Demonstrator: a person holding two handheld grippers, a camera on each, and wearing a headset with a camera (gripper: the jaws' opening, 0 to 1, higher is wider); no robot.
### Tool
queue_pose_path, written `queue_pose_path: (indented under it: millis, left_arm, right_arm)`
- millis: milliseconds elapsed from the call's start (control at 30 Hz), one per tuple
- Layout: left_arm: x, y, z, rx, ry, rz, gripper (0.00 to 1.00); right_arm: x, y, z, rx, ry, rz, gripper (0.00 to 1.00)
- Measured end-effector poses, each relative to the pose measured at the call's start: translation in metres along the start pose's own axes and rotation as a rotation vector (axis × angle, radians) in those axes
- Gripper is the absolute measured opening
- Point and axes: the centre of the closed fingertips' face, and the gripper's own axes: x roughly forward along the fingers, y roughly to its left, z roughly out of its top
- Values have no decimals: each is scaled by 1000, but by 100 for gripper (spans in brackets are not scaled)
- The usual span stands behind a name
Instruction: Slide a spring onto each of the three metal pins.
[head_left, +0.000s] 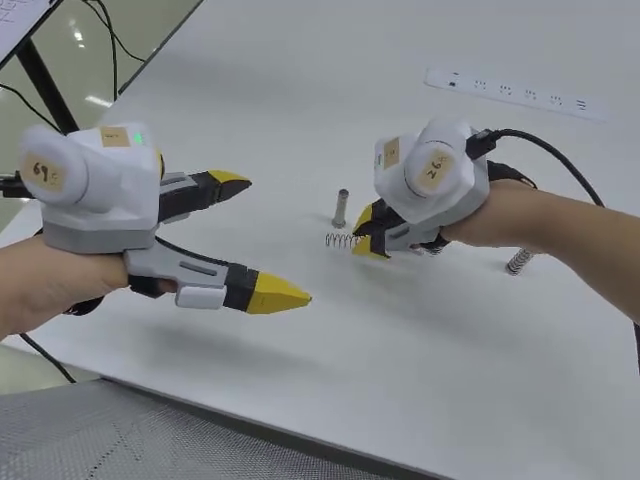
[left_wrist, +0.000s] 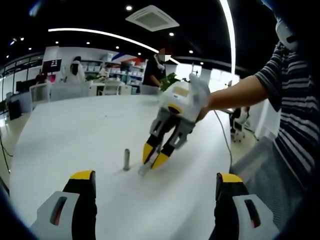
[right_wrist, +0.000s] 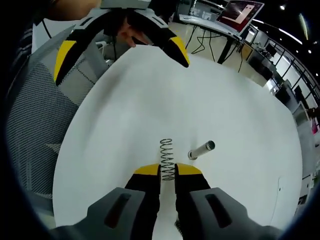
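Steel spring (right_wrist: 167, 157) is pinched at its near end by the right gripper (right_wrist: 167, 171). The jaws are nearly together on the coil and the free end sticks straight out ahead of the tips (right gripper view shows this best). In the head view the same spring (head_left: 340, 240) pokes out left of the right gripper (head_left: 366, 236), low over the white table (head_left: 400, 380); can't tell if it touches. In the left gripper view the coil is too small to make out. It shows the right gripper (left_wrist: 154, 161) with its tips angled down at the table, just beside the pin (left_wrist: 127, 159).

The pin (head_left: 341, 207) stands upright just beyond the spring, apart from it, with bare table between them. In the right gripper view the pin (right_wrist: 201, 149) sits just right of the coil.

The left gripper (head_left: 255, 237) hovers well left of the work, jaws spread wide and holding nothing. Its own view agrees: left gripper (left_wrist: 155, 179) tips are far apart. It also shows at the top of the right gripper view, left gripper (right_wrist: 121, 54).

Head view extras:
- second spring (head_left: 518, 261) on the table by the right wrist
- power strip (head_left: 515, 93) far back
- black cable (head_left: 560, 160) off the right gripper

The left gripper view adds a striped sleeve (left_wrist: 290, 90).
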Motion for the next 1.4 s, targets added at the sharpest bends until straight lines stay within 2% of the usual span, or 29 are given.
queue_pose_path:
  millis: [167,367,600,733,867,1033,1400]
  left_arm:
    - [4,-6,3,4,2,-18,96]
    - [12,-12,5,8,6,-43,94]
    - [20,-22,5,19,15,-86,89]
    - [24,-24,9,13,8,-102,87]
    - [30,-27,11,13,9,-121,84]
    - [38,-36,11,21,17,-153,79]
    - [55,-51,16,43,18,-202,72]
  right_arm:
    - [-21,2,3,26,-16,-23,8]
    - [-45,7,-5,49,-5,-50,8]
    - [-64,14,-13,94,-2,-79,8]
    - [-74,22,-16,138,-21,-97,8]
    - [-77,30,-25,141,-5,-108,8]
    - [-80,36,-30,168,-15,-110,8]
    - [-83,45,-29,150,-10,-112,8]
